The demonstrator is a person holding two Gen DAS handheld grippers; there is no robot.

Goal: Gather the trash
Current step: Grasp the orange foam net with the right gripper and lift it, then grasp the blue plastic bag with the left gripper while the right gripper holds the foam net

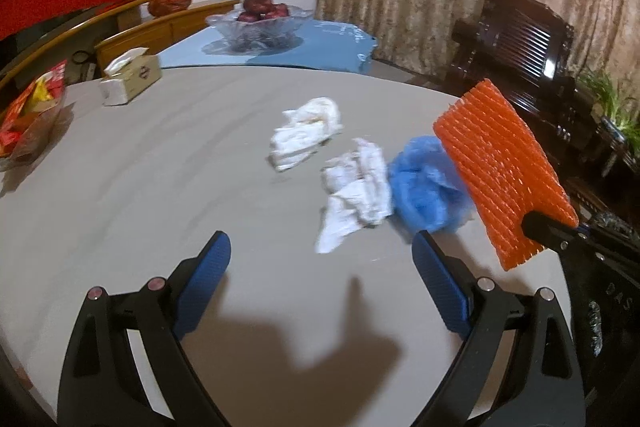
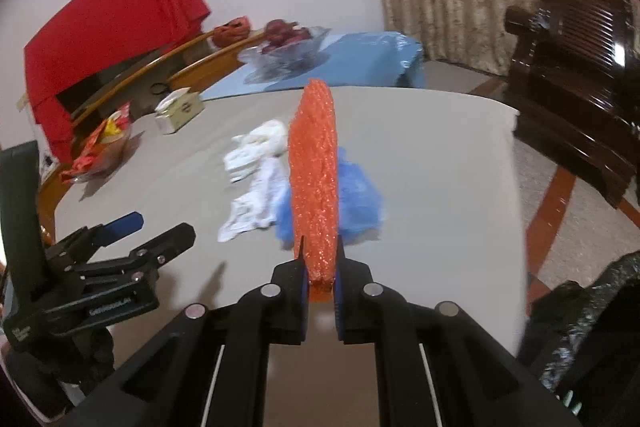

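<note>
Gripping the orange ribbed foam-net sleeve (image 2: 314, 163) at its lower end, the right gripper (image 2: 319, 263) holds it upright, clear of the grey round table (image 1: 160, 187). The left gripper (image 1: 322, 255) hangs spread wide and empty, near 2 crumpled white tissues (image 1: 356, 183) and a crumpled blue plastic bag (image 1: 424, 183) lying on the table. Likely step: carrying the sleeve off to a bin, with 3 pieces left. No bin shows; the black crinkled mass (image 2: 580, 331) at the right edge is too cut off to identify.
</note>
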